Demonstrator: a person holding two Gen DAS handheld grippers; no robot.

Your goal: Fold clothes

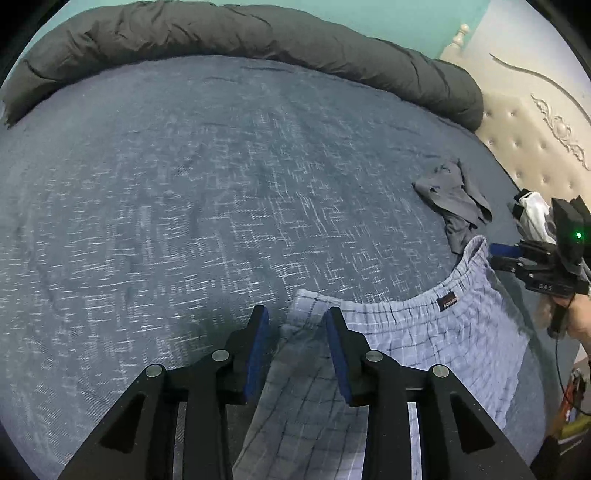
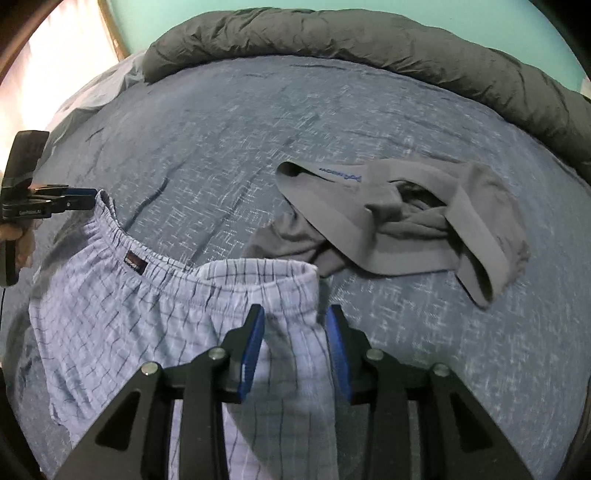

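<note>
Light blue checked boxer shorts [image 1: 424, 332] [image 2: 122, 295] lie spread on the bed, waistband away from me. My left gripper [image 1: 297, 332] stands open over the waistband's left corner, and cloth runs between its blue pads [image 1: 258, 350]. The right gripper [image 2: 295, 332] is also open, straddling the waistband's right corner. Each gripper shows in the other's view: the right gripper [image 1: 496, 256] at the far corner, and the left gripper [image 2: 86, 199] likewise, both with a gap between their fingers. I cannot tell whether the pads touch the cloth.
Crumpled grey briefs [image 2: 399, 221] [image 1: 454, 199] lie just beyond the shorts' right corner. A rolled dark grey duvet [image 1: 258, 33] runs along the bed's far edge. A tufted cream headboard [image 1: 524, 147] stands to the right, with white cloth [image 1: 533, 210] by it. Blue patterned bedsheet [image 1: 184, 184] covers the bed.
</note>
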